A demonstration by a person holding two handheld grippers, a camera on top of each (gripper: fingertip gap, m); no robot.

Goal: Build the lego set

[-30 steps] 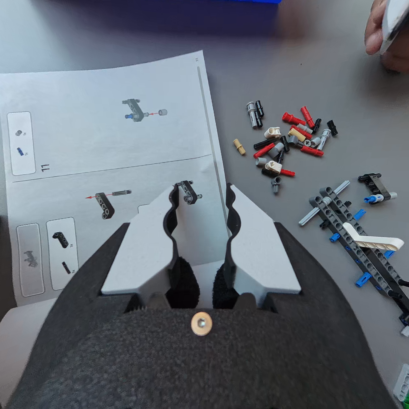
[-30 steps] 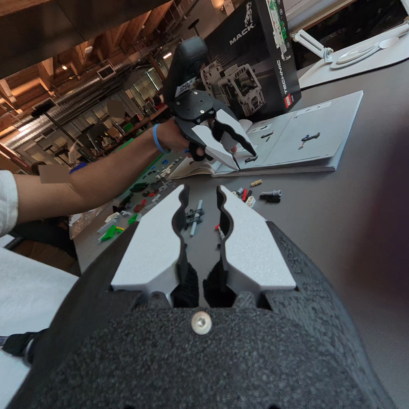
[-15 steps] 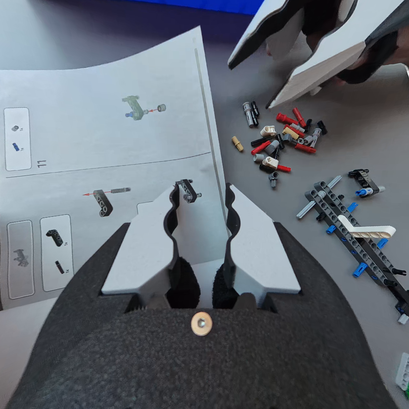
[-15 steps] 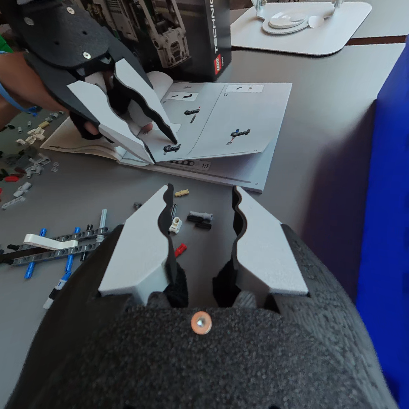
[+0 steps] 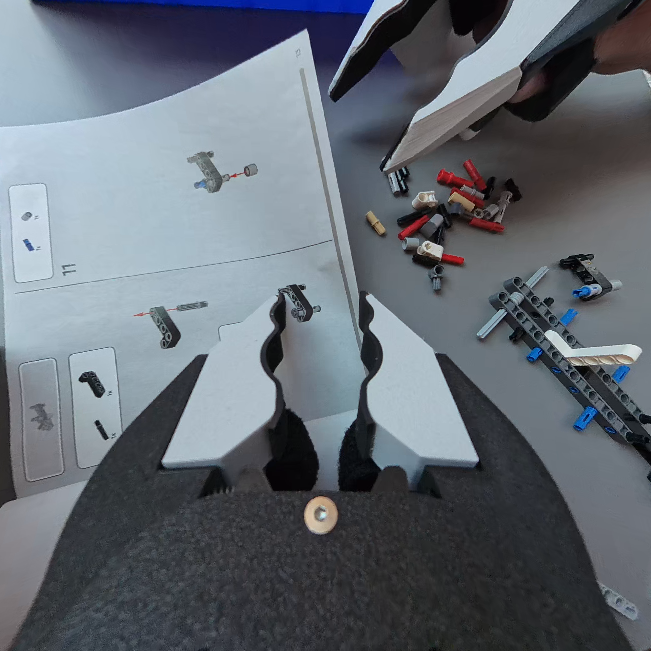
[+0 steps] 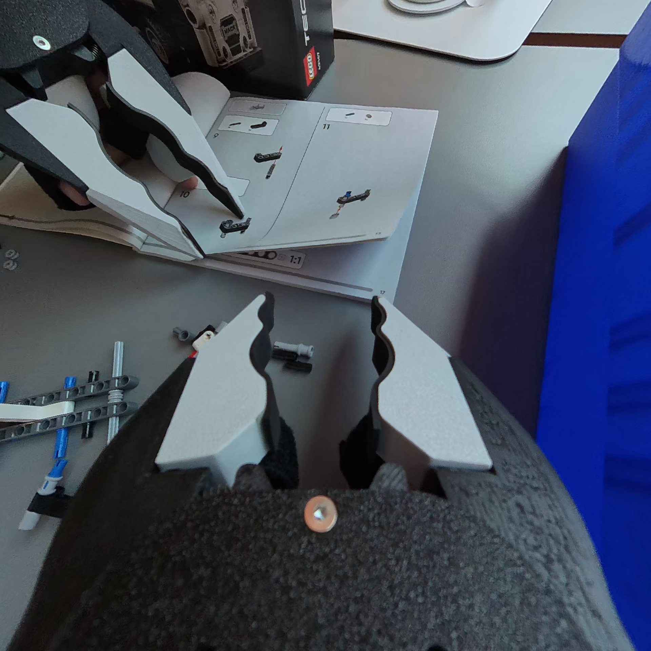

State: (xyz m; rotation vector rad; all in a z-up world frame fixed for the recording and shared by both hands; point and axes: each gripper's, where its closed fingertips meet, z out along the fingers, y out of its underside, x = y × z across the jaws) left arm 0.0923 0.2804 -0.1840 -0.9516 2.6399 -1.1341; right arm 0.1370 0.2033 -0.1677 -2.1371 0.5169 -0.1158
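Observation:
My left gripper [image 5: 321,296] is open and empty, its tips down on the open instruction booklet [image 5: 176,158]. It also shows in the right wrist view [image 6: 218,234], at a printed picture on the page. My right gripper [image 6: 321,297] is open and empty, low over a grey pin and black pins [image 6: 294,348]. In the left wrist view it [image 5: 357,132] hangs over the far end of a pile of small red, black, grey and white pins [image 5: 451,215]. A long grey beam assembly with blue pins and a white angled beam [image 5: 563,359] lies to the right.
A small black sub-assembly with a blue pin [image 5: 588,278] lies beside the beam assembly. A tan pin [image 5: 375,222] lies apart near the booklet's edge. The black set box [image 6: 246,42] stands behind the booklet. A blue wall [image 6: 606,281] closes the right side. A white stand base [image 6: 458,28] lies beyond.
My right gripper has swung in from afar, come down over the pin pile and opened wider. My left gripper has stayed on the booklet.

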